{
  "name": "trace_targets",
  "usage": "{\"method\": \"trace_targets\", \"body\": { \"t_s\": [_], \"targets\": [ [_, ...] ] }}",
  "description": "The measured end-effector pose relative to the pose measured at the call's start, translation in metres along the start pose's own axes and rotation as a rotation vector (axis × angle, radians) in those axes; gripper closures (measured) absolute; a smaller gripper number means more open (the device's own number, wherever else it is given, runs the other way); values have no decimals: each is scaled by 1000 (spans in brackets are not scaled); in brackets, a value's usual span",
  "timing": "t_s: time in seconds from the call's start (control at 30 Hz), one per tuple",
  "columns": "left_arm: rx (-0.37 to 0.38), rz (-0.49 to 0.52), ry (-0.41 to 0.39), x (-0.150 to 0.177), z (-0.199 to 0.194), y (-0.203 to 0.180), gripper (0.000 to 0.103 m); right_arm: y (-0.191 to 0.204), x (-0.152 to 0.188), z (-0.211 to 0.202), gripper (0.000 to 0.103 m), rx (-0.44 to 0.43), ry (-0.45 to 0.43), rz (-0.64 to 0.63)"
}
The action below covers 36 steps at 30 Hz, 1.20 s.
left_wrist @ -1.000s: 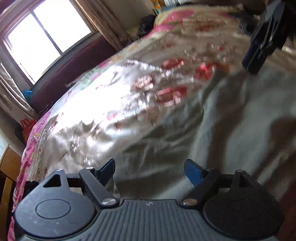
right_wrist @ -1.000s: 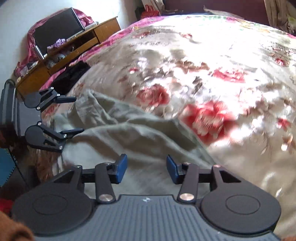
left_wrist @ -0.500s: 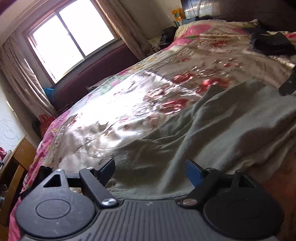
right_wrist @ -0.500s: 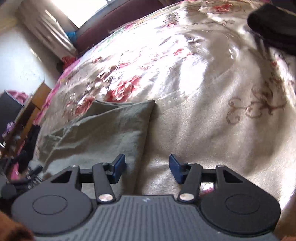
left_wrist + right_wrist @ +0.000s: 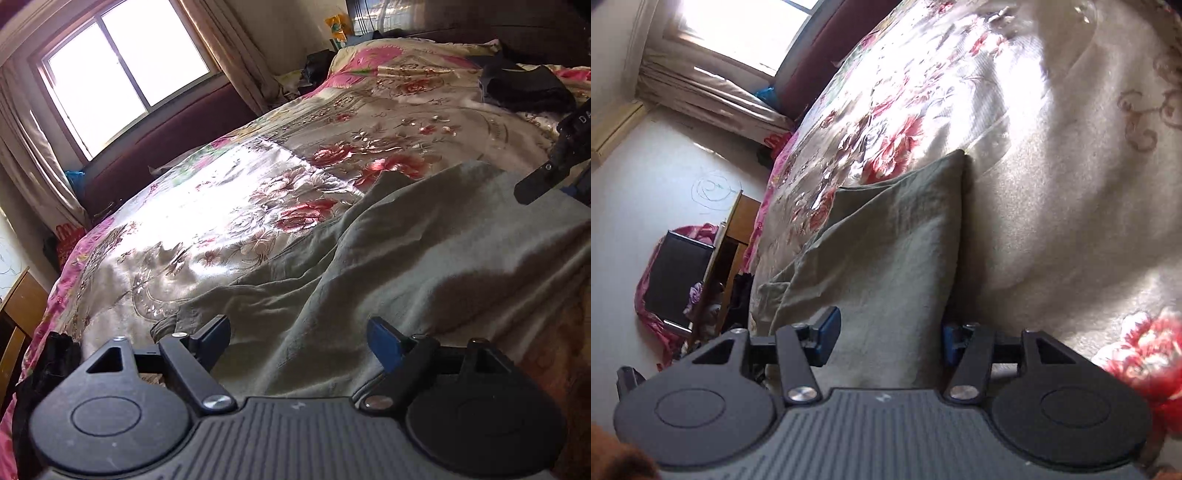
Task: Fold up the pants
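A bed [image 5: 229,206] is covered by a shiny floral bedspread [image 5: 905,110] with red roses and a pink border, strongly glared by sunlight. A window [image 5: 122,70] with beige curtains [image 5: 229,48] is seen at the far left, with a dark maroon panel [image 5: 177,136] below it. A wooden cabinet [image 5: 727,240] stands left of the bed, and a dark screen draped in pink cloth [image 5: 676,273] is seen beside it. Dark clothing [image 5: 524,88] lies on the far right of the bed.

The grey-green pants [image 5: 406,258] are spread on the near part of the bed, wrinkled, with layers overlapping; in the right wrist view a folded corner [image 5: 945,166] lies flat against the bedspread.

The left tool [image 5: 299,336] is held wide open over the pants near their left edge; nothing is gripped. The right tool [image 5: 888,334] is also spread open, with the pants' right-hand edge lying between its fingers; contact between pads and fabric cannot be told. In the left wrist view, part of the right tool [image 5: 554,166] is seen at the far right above the pants, cut off by the frame.

The near end of the pants is hidden behind both tool bodies. Waistband and leg ends cannot be told apart. A black item [image 5: 48,365] at the near left bed edge is too dark to identify. Far clutter beyond the bed is blurred.
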<state>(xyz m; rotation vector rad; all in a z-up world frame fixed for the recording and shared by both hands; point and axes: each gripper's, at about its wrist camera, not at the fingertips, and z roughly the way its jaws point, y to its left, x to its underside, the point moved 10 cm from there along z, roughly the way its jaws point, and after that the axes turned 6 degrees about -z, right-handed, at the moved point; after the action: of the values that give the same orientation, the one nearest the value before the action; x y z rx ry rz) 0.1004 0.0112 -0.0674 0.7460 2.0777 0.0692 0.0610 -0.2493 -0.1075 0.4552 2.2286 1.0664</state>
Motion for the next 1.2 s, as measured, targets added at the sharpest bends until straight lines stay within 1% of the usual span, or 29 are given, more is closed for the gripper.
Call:
{"method": "trace_targets", "body": {
  "t_s": [0.03,0.07,0.1,0.13,0.2,0.27,0.3,0.33,0.4,0.47,0.53,0.6,0.67,0.7,0.73,0.8,0.83,0.87,0.9,1.0,1.03,1.1,1.17,1.2],
  "targets": [
    [-5,-5,5,-1,3,-1,9,-3,-2,5,81,0,-5,25],
    [-14,-8,15,-1,6,-1,9,-6,-3,12,92,21,8,50],
    [-22,-9,22,-1,8,-1,9,-7,-4,19,97,37,27,57],
    [-24,-9,26,-2,8,-2,9,-6,-6,19,98,36,27,49],
    [-21,-4,32,-4,5,-3,9,0,-12,10,99,42,5,-5],
    [7,3,70,-2,6,-8,9,1,-20,-5,100,46,-27,-44],
    [28,0,90,0,8,-12,9,-1,-26,-12,100,67,-36,-60],
    [44,-9,94,0,8,-16,9,-5,-30,-17,100,93,-38,-76],
    [93,4,83,-5,4,-32,9,-16,-40,-29,100,171,-45,-111],
    [129,25,65,-14,-2,-48,9,-27,-51,-45,100,227,-61,-124],
    [162,26,48,-20,-7,-60,9,-37,-60,-59,100,302,-76,-161],
    [165,20,19,-29,-7,-66,9,-47,-67,-68,99,352,-78,-174],
    [127,-3,-13,-37,-3,-65,9,-54,-71,-69,97,385,-73,-182],
    [99,-25,-24,-41,2,-61,9,-55,-70,-65,96,389,-61,-179],
    [84,-49,-31,-44,7,-59,9,-57,-69,-63,92,390,-58,-173],
    [97,-105,-36,-47,17,-57,9,-59,-65,-56,92,399,-40,-171],
    [113,-118,-12,-45,22,-58,9,-60,-66,-54,92,413,-43,-174],
    [131,-123,55,-35,31,-60,9,-60,-65,-53,92,418,-46,-178],
    [137,-133,97,-26,35,-61,9,-60,-66,-52,92,416,-50,-175],
    [174,-231,120,-10,23,-55,9,-63,-69,-49,92,402,-52,-134],
    [180,-253,120,-7,19,-55,9,-64,-70,-48,92,398,-45,-131],
    [163,-235,95,-5,11,-56,9,-64,-71,-46,91,405,-37,-148],
    [150,-224,70,-9,7,-56,9,-62,-72,-44,84,398,-32,-144],
    [146,-230,54,-13,4,-54,9,-62,-73,-44,83,386,-33,-135]
  ]
}}
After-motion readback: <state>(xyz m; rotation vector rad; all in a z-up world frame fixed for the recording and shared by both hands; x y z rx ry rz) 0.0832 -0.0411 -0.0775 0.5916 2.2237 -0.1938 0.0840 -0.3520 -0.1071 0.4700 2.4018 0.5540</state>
